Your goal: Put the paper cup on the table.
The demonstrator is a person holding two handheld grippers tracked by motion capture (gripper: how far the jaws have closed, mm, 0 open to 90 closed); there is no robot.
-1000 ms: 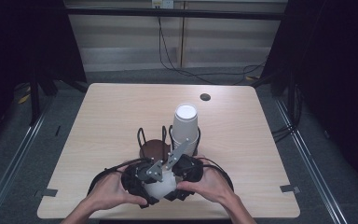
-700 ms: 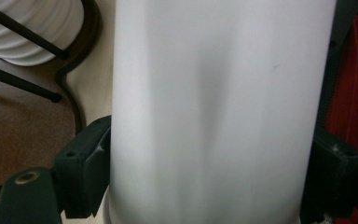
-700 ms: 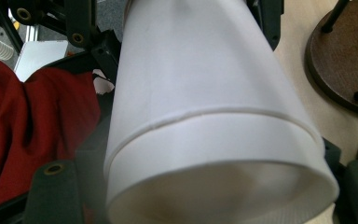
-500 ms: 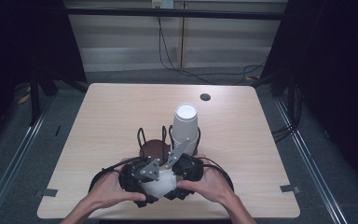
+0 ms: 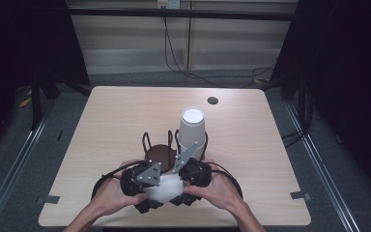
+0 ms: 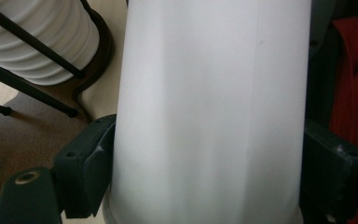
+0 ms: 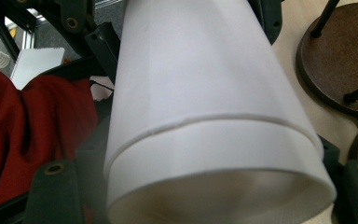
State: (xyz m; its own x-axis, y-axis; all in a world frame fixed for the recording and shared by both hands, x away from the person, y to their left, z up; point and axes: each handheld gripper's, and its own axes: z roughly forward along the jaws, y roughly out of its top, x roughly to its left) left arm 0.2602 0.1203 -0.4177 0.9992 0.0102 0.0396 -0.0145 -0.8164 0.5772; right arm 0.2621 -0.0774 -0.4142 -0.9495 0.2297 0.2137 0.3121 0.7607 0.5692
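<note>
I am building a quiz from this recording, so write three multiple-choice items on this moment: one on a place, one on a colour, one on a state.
1. Where does the tall stack of white cups stand?
A. In the right side of the wire holder
B. At the table's far left corner
C. On the floor

2. What colour is the holder's round base?
A. Blue
B. Dark brown
C. Yellow

3. How are the nested cups near the table's front edge held?
A. Lying loose on the table
B. By the left gripper alone
C. Between both grippers, the right gripper included

Answers: 1 A, the high view shows the stack rising inside the wire loops on the right. 2 B, the base reads dark brown in the high view. 3 C, each gripper view shows its jaws pressed against the white cup wall.
</note>
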